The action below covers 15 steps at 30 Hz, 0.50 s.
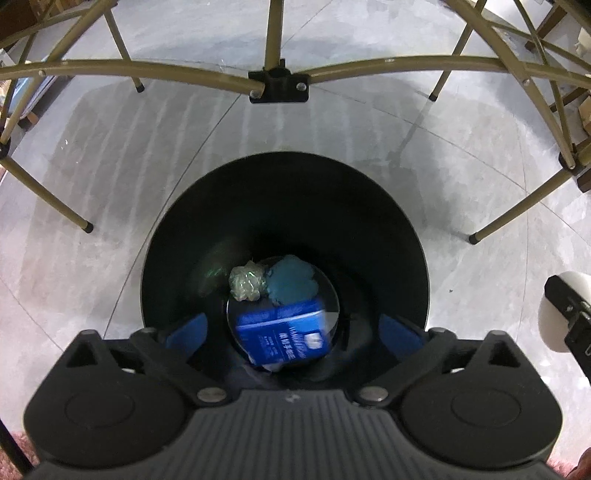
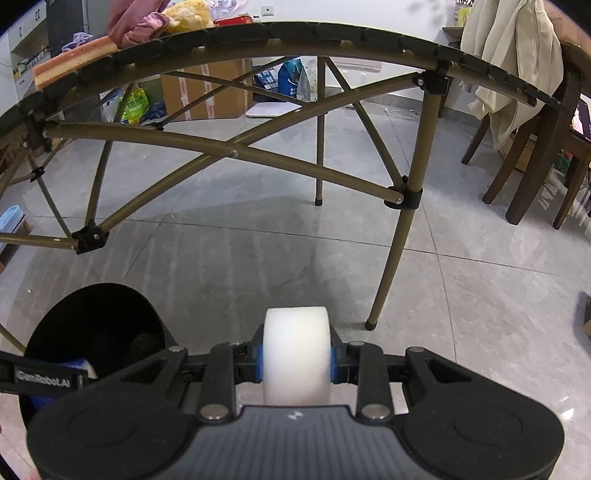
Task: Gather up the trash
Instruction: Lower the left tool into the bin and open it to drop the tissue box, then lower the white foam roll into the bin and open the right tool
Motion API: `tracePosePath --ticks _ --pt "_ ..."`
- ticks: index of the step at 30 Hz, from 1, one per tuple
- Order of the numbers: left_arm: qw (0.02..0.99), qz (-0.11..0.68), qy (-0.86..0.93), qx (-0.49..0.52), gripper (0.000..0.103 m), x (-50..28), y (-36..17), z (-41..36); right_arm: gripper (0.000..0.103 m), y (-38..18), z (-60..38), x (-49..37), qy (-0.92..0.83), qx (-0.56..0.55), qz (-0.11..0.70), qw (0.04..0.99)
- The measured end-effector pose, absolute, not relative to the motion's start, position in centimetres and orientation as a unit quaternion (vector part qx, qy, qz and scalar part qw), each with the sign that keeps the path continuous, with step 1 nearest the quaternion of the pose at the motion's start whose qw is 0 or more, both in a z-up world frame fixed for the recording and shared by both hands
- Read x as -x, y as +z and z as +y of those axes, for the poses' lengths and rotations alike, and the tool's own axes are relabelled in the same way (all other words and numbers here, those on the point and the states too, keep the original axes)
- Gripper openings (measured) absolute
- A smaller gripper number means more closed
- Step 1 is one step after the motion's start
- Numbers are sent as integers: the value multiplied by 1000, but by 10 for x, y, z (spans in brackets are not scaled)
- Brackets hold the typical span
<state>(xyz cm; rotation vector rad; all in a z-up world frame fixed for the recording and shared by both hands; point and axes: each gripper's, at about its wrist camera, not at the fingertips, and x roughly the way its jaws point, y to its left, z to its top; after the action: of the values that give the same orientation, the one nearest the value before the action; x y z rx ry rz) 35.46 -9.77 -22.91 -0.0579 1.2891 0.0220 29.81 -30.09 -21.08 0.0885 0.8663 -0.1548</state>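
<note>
1. Already in: at the bottom of the black bin (image 1: 184, 236) lie three pieces — a blue carton (image 1: 286, 332), a crumpled clear wrapper (image 1: 246, 282) and a blue crumpled wad (image 1: 291, 282); the carton looks blurred, so I judge it only just landed or is still settling
2. My left gripper (image 1: 291, 328) hangs right over the bin mouth with its blue-padded fingers (image 1: 190, 328) spread wide apart and nothing between them; that hand's share of the job seems done for now
3. My right gripper (image 2: 295, 360) is clamped on a white roll (image 2: 295, 354) (tape or something like it, I cannot tell which), the pads pressing both flat sides; it sits above the tiled floor (image 2: 480, 295), just to the right of the bin and not yet over it
4. Left to do, as I judge it: bring the roll across to the left, over the opening, and let go
5. Things lie on the folding table (image 2: 332, 33) — whether any is trash I cannot tell
</note>
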Motion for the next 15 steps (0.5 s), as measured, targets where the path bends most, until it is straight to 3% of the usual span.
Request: tracePosePath --ticks 15 --pt "802 596 18 19 103 -353 -228 -93 29 -211 -300 -297 -67 -41 422 903"
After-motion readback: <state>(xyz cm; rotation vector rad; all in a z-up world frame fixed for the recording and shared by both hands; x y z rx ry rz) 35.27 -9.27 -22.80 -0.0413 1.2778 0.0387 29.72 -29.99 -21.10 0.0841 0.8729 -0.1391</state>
